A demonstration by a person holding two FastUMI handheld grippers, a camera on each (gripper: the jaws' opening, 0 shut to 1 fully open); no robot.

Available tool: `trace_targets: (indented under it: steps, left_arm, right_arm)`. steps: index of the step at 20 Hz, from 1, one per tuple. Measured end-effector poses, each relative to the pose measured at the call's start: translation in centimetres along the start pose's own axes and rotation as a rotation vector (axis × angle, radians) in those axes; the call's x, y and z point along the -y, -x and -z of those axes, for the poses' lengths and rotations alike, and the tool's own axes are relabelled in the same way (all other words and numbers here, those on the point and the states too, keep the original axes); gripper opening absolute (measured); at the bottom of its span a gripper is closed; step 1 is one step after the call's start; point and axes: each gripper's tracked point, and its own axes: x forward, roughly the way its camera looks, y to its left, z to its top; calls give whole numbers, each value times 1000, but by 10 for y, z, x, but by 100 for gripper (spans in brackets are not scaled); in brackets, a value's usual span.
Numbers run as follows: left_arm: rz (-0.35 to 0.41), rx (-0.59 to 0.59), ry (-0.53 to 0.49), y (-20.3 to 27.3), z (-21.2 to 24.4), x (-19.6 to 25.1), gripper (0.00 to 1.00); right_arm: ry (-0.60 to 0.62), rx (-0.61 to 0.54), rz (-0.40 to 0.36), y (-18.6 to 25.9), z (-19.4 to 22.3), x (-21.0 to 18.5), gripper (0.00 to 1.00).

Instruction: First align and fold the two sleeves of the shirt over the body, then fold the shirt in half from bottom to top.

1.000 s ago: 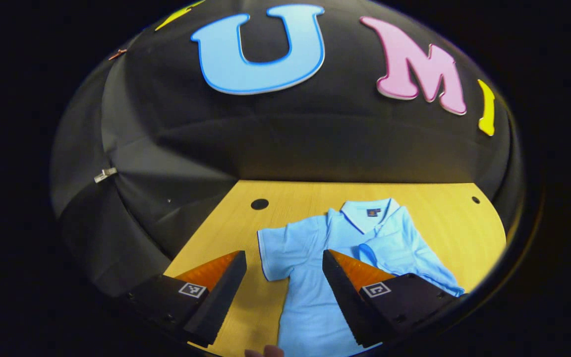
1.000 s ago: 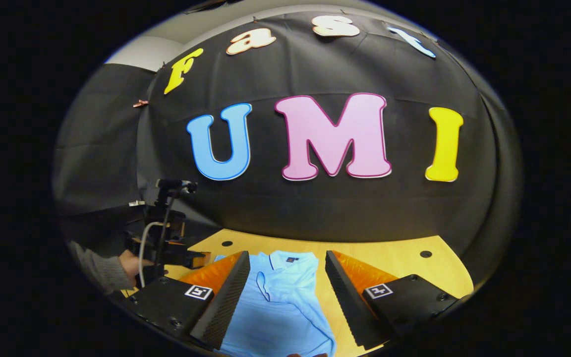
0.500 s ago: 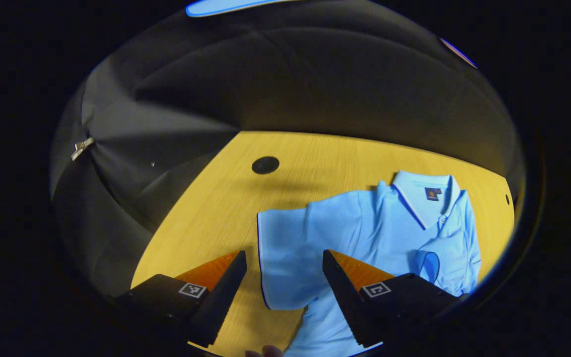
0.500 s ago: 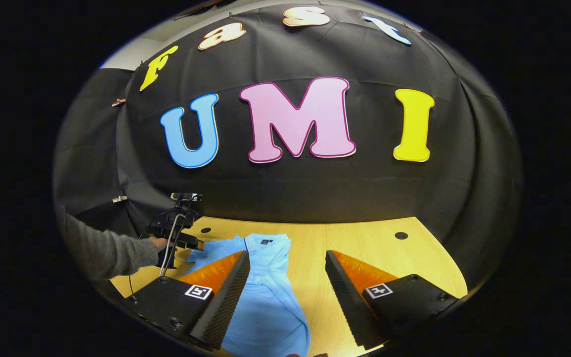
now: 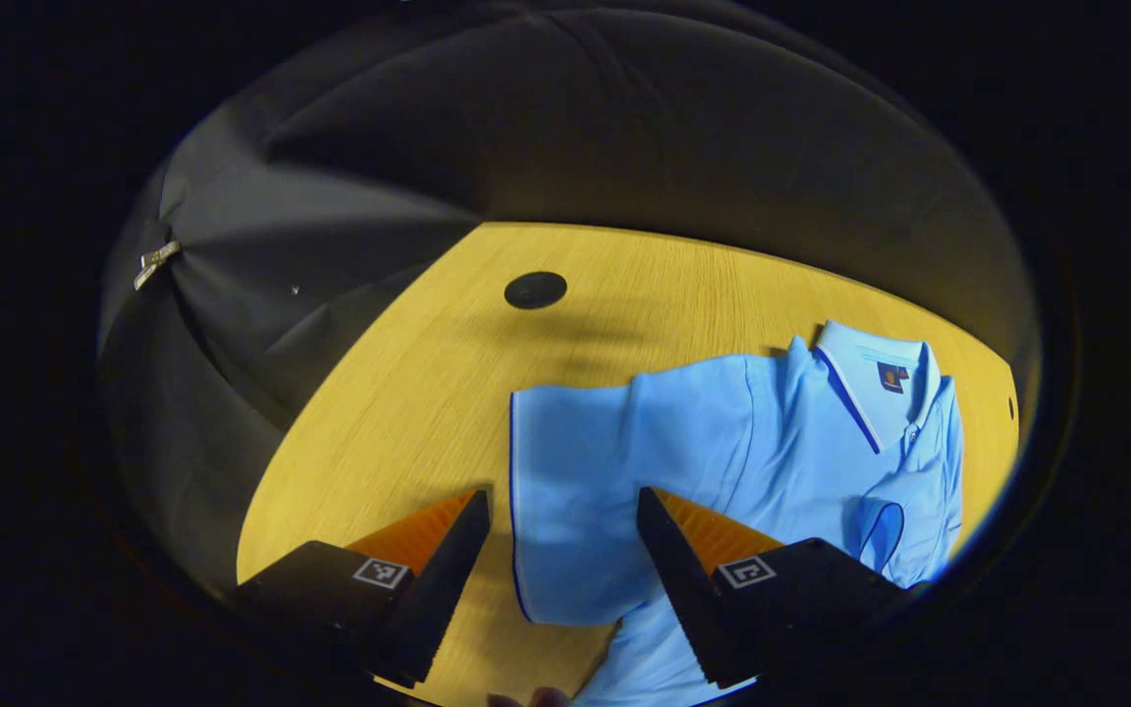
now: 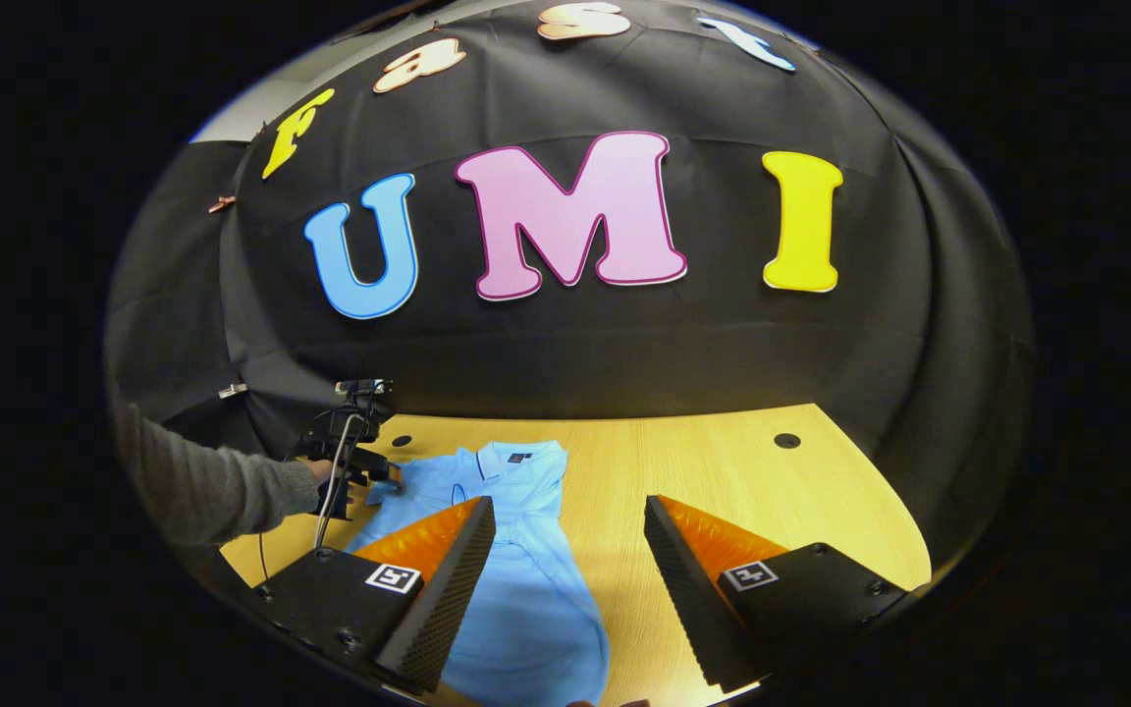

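Left gripper view: the left gripper (image 5: pixel 562 550) gapes wide, holding nothing, over the shirt (image 5: pixel 723 462) sleeve (image 5: pixel 565 501) by the worktop's (image 5: pixel 408 412) left edge. Pinching two layers could drag the shirt crooked. The right gripper (image 6: pixel 569 579) is wide apart too, holding nothing.

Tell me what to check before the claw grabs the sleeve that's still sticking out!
1. Left claw open: ok.
2. Flat sleeve lies between its fingers: ok.
3. Fingers touching the cloth: cannot tell.
4. Other sleeve already folded over the shirt: ok.
5. Right claw open, nothing between its fingers: ok.
6. Table bare beside the flat sleeve: ok.
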Motion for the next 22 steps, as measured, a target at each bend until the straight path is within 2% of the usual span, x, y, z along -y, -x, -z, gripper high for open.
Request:
trace_targets:
  steps: [1, 3, 6, 8, 9, 10, 11, 12, 14, 17, 22]
  left_arm:
    - [28, -18, 29, 0, 4, 5, 97]
    - [28, -23, 26, -2, 7, 4, 78]
    - [76, -36, 5, 3, 7, 18, 39]
    - [69, -31, 2, 1, 4, 18, 13]
    - [63, -28, 2, 2, 4, 18, 7]
    - [58, -26, -1, 3, 4, 18, 7]
    - [62, -27, 0, 4, 4, 20, 12]
    - [68, -25, 2, 6, 4, 23, 6]
    - [69, -8, 13, 9, 2, 26, 6]
    - [103, 70, 13, 25, -16, 38, 6]
    - [195, 150, -61, 58, -26, 83, 6]
  right_arm:
    - [-1, -4, 2, 1, 2, 1, 95]
    - [-5, -14, 2, 3, 6, 3, 95]
    - [-17, -25, 3, 5, 10, 5, 95]
    - [-20, -29, 2, 7, 12, 6, 95]
    - [-18, -27, 4, 8, 12, 8, 95]
    - [-15, -25, 5, 10, 11, 8, 95]
    - [-11, -24, 6, 11, 11, 10, 95]
    - [-9, -25, 8, 13, 12, 11, 95]
    - [-13, -27, 12, 16, 13, 14, 95]
    - [-18, -27, 17, 18, 14, 17, 95]
    - [-28, -25, 15, 22, 15, 20, 95]
